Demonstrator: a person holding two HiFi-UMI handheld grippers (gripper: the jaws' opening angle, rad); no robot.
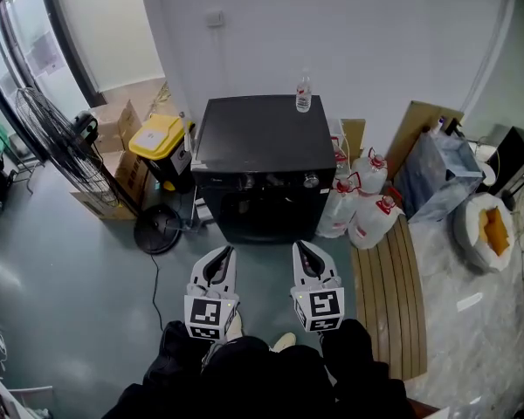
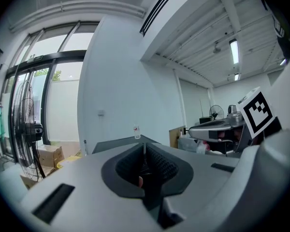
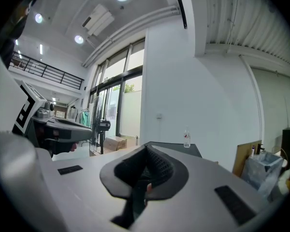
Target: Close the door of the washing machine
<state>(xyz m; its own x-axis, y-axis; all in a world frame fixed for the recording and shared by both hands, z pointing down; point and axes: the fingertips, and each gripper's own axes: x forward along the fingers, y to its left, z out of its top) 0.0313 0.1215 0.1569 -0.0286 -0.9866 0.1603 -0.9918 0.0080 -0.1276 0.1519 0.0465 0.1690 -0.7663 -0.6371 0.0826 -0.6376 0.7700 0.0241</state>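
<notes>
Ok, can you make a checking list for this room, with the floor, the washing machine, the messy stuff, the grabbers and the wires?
Surface: grey floor, smooth and a little shiny.
Job's things: black washing machine against the white wall; no door is seen swung out from its front, so it looks closed.
Clutter: clear bottle standing on the machine's top; white jugs at its right; yellow bin and cardboard boxes at its left.
Grippers: left gripper and right gripper are both shut, empty and short of the machine.
Cables: black cable runs along the floor from the fan's base.
Surroundings: standing fan, glass doors, wooden slatted board.
</notes>
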